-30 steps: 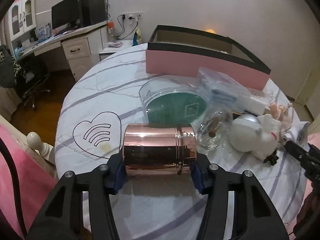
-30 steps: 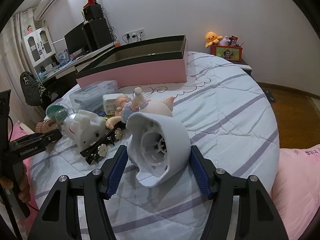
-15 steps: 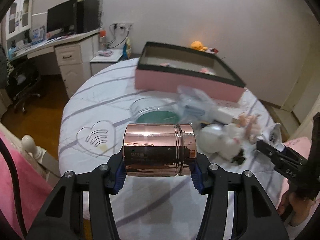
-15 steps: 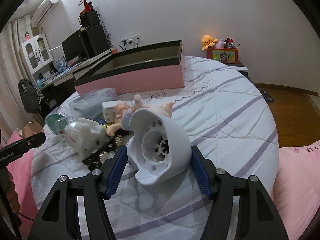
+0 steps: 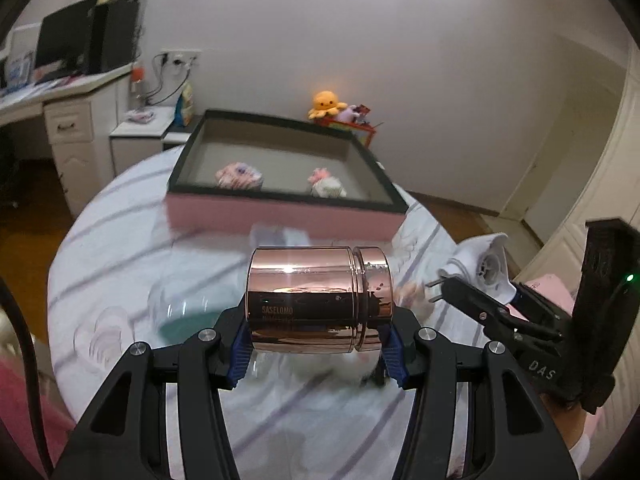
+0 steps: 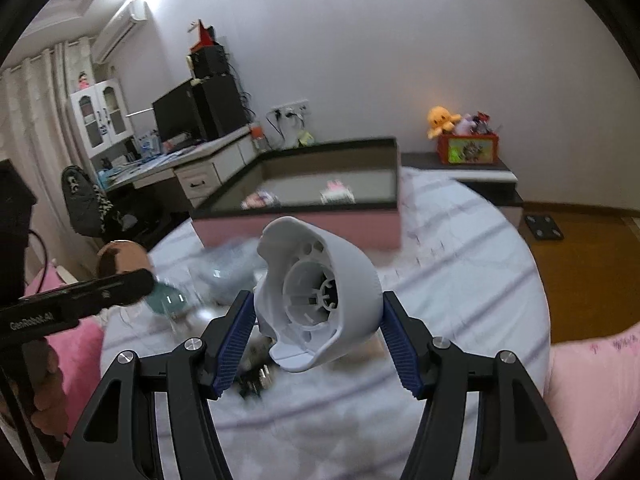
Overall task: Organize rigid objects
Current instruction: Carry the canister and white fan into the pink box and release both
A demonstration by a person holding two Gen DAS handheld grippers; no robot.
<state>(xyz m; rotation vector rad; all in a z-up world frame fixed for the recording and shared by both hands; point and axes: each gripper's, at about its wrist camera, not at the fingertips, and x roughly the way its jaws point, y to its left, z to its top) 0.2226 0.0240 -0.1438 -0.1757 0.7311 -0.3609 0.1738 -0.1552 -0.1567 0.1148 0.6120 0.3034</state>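
We see the left hand-held gripper [image 5: 316, 354] clenched on a copper can [image 5: 318, 304], the right hand-held gripper [image 6: 316, 338] clenched on a white shell [image 6: 318, 292]. Only the left view shows both grippers' loads, the shell at 3 o'clock.

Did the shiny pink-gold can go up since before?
Yes. The copper canister, gripped in the left tool, has risen off the bed and moved toward the pink box.

The left tongs [image 5: 318, 350] are clamped on a copper canister [image 5: 318, 312] held sideways; the right tongs [image 6: 318, 338] pinch a white dome-shaped shell [image 6: 320, 292], both raised.
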